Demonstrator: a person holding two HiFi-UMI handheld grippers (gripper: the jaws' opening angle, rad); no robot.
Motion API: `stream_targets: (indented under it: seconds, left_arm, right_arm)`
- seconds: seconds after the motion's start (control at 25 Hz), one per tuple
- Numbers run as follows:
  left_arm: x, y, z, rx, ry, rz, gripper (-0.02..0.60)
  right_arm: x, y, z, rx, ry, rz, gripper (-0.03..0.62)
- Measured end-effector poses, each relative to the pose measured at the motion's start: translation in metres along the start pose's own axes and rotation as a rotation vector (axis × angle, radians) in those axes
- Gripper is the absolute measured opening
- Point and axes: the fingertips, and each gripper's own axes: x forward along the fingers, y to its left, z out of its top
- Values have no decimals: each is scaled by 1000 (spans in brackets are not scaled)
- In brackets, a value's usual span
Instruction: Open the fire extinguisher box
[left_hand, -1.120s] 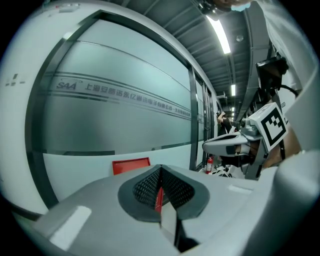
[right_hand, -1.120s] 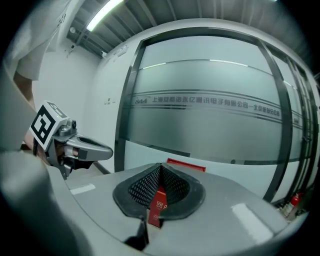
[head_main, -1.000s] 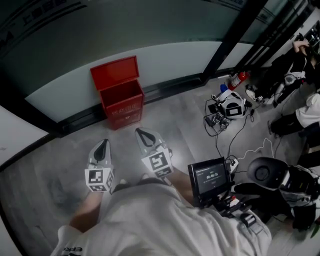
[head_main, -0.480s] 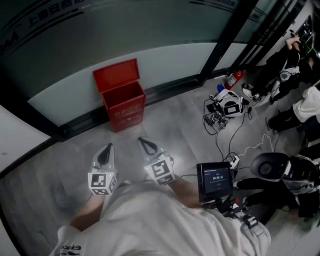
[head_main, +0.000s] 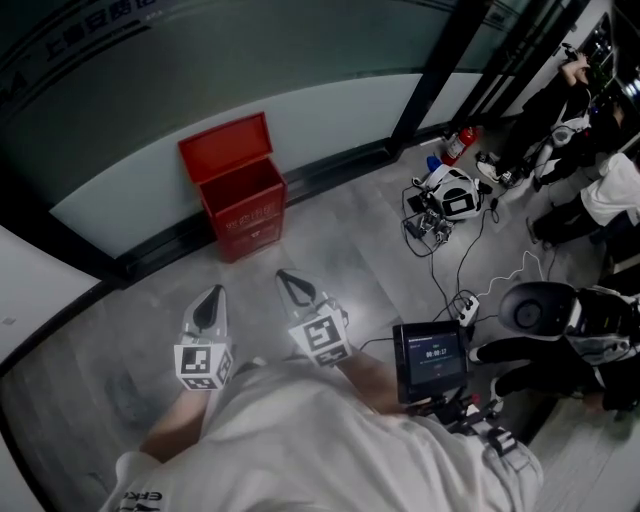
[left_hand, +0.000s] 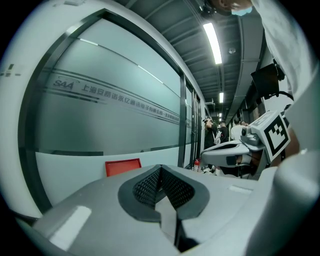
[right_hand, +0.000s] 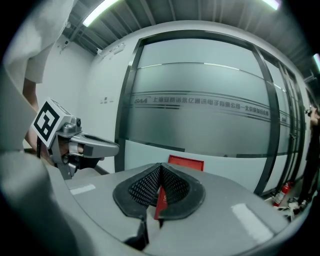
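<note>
Barely anything moved: both grippers sit a touch nearer the body than a second ago, box where it was. Left gripper (head_main: 210, 300) has its jaws pressed together with nothing between them, held low near the person. Fire extinguisher box (head_main: 243, 212) stands beyond them on the floor against the glass wall (head_main: 330, 110), lid (head_main: 227, 146) already up. Right gripper (head_main: 292, 285) is also closed and empty, well apart from the box. Risk as I judge it — the lid only leans back on the wall, so a bump could drop it shut. Cables (head_main: 447, 262) on the floor at right could snag a foot
</note>
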Motion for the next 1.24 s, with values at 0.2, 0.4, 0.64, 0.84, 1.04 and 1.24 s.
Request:
stream_targets:
  seconds: [0.2, 0.4, 0.64, 0.84, 1.04, 1.24]
  left_arm:
    - [3, -1, 3, 7, 5, -21, 3]
    - [6, -2, 0, 15, 11, -38, 3]
    - [6, -2, 2, 15, 10, -42, 2]
    - [8, -3, 0, 15, 12, -40, 3]
    - [10, -3, 0, 12, 11, -38, 3]
    - [13, -2, 3, 9, 1, -33, 3]
  right_arm:
    - [1, -4, -2, -1, -1, -20, 12]
    - [1, -7, -2, 10, -13, -40, 12]
    - [2, -7, 2, 7, -12, -43, 12]
    - [2, -8, 0, 2, -8, -39, 12]
    - [3, -11, -1, 8, 0, -42, 12]
    - [6, -14, 3, 4, -8, -42, 12]
